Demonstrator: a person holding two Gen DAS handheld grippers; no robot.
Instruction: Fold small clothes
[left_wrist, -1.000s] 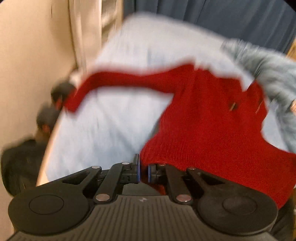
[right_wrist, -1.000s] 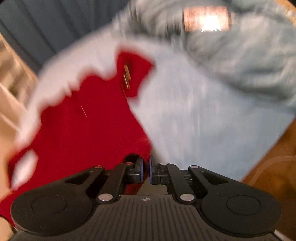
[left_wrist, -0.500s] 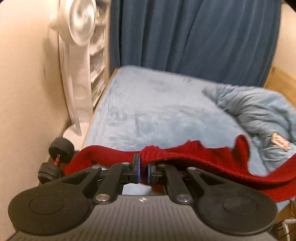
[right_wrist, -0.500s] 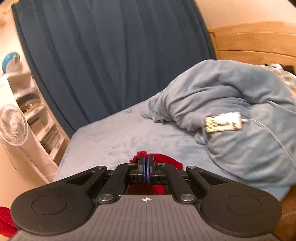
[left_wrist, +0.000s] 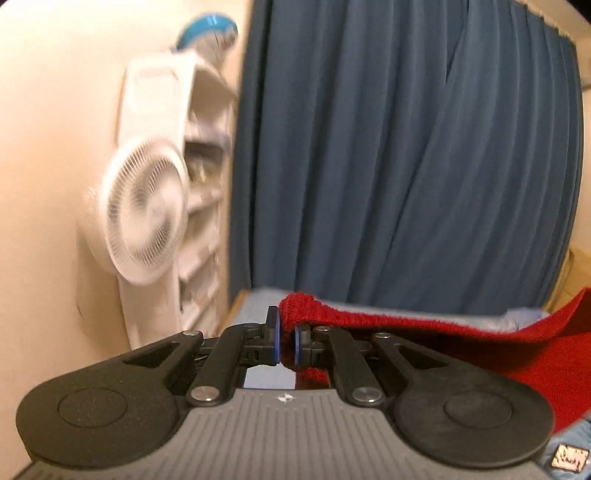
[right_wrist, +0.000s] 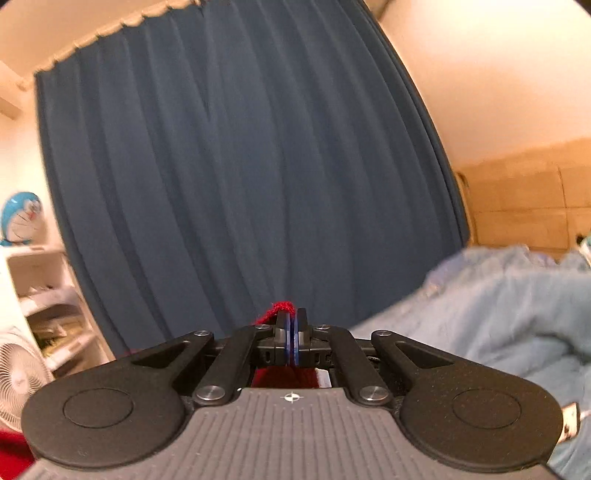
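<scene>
Red knit sweater (left_wrist: 424, 325) stretches toward three o'clock from the left tool (left_wrist: 285, 345); both tools pinch its edge, right tool (right_wrist: 291, 341) too.

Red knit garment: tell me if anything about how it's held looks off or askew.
Nothing stands out. The left gripper and right gripper are each shut on an edge of the red knit garment, which hangs between them above the blue bed. Motion blur hides finer detail.

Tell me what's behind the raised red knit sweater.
Behind the red knit sweater hangs a dark blue curtain, with a strip of light blue bed below. The sweater covers the bed beneath it.
</scene>
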